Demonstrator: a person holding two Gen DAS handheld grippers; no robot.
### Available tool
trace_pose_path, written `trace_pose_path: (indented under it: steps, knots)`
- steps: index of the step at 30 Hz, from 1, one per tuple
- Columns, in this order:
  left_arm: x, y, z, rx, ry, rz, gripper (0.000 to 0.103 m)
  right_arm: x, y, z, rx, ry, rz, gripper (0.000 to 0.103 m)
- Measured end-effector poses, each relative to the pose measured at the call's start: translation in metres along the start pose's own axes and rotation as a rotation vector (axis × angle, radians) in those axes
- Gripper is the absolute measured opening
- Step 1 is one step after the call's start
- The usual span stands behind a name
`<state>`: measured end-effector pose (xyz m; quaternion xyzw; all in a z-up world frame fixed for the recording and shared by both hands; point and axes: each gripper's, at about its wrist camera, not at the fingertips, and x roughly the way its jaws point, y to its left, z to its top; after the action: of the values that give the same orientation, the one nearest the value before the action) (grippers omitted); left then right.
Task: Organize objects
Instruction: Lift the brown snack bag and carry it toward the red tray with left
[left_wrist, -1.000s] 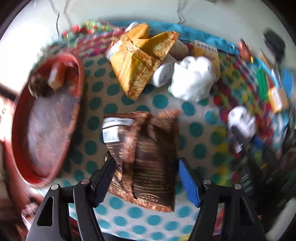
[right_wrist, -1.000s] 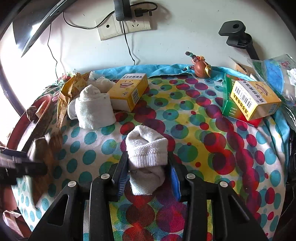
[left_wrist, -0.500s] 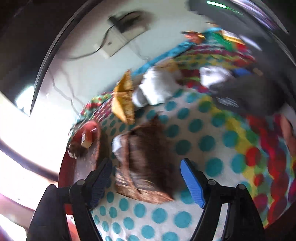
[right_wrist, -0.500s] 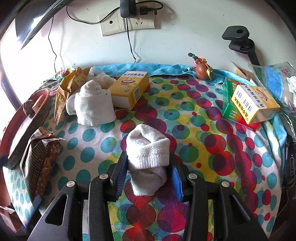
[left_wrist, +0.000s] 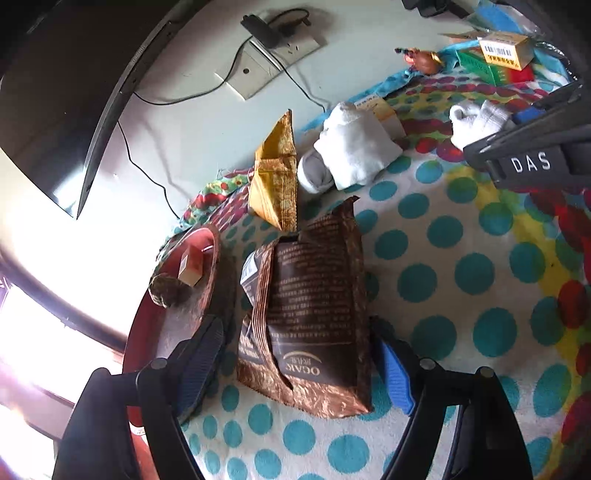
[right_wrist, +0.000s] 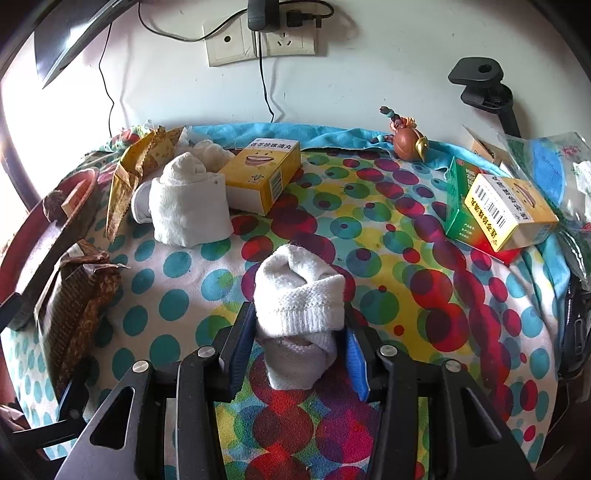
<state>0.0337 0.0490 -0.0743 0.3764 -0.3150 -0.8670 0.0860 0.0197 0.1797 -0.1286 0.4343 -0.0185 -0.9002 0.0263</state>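
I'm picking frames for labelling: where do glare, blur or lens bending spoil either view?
Left wrist view: window glare burns out the left edge and washes the red tray; the brown bag stays sharp, print readable; the view is tilted, the screen edge bowed. Right wrist view: even light, sharp on the rolled sock; mild glare far left, table rim curved by the lens.

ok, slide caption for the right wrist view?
Right gripper closed on a rolled white sock on the polka-dot cloth.
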Motion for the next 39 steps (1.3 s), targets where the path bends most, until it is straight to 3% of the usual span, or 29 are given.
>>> trace_pose_path:
  steps: [2,4,11,12,13,18,22,27,29,31,35,39]
  knots:
    - [0.000,0.004,-0.004,-0.023,-0.017,-0.020,0.077,0.000,0.000,0.000,-0.002,0.000,-0.007,0.042]
    - [0.001,0.009,-0.006,-0.060,-0.024,-0.081,0.065,0.000,0.002,0.000,-0.010,0.000,-0.019,0.039]
    - [-0.004,0.011,-0.015,-0.123,-0.067,-0.096,0.056,0.001,0.005,0.000,-0.021,0.004,-0.033,0.040]
    - [-0.006,0.012,-0.016,-0.128,-0.071,-0.103,0.024,0.002,0.007,0.000,-0.034,0.008,-0.047,0.040]
    - [-0.007,0.015,-0.017,-0.145,-0.068,-0.120,0.019,0.002,0.011,0.000,-0.053,0.009,-0.070,0.040]
    - [-0.007,0.022,-0.018,-0.171,-0.076,-0.136,0.019,0.000,0.002,-0.001,-0.005,0.005,-0.031,0.042]
    - [-0.008,0.021,-0.019,-0.158,-0.092,-0.046,0.024,0.001,0.013,-0.001,-0.055,0.009,-0.082,0.043]
    - [-0.010,0.027,-0.011,-0.153,-0.119,0.087,0.058,0.003,0.016,-0.001,-0.071,0.022,-0.045,0.060]
    - [-0.009,0.030,-0.007,-0.142,-0.136,0.130,0.062,0.003,0.021,-0.002,-0.093,0.015,-0.073,0.060]
    - [-0.006,0.031,-0.002,-0.135,-0.140,0.129,0.064,0.004,0.016,-0.001,-0.065,0.022,-0.042,0.060]
    - [0.002,0.035,0.003,-0.133,-0.125,0.087,0.066,0.003,0.016,-0.001,-0.061,0.018,-0.049,0.055]
    - [0.002,0.034,0.000,-0.137,-0.128,0.062,0.064,0.001,0.012,-0.001,-0.039,0.009,-0.055,0.037]
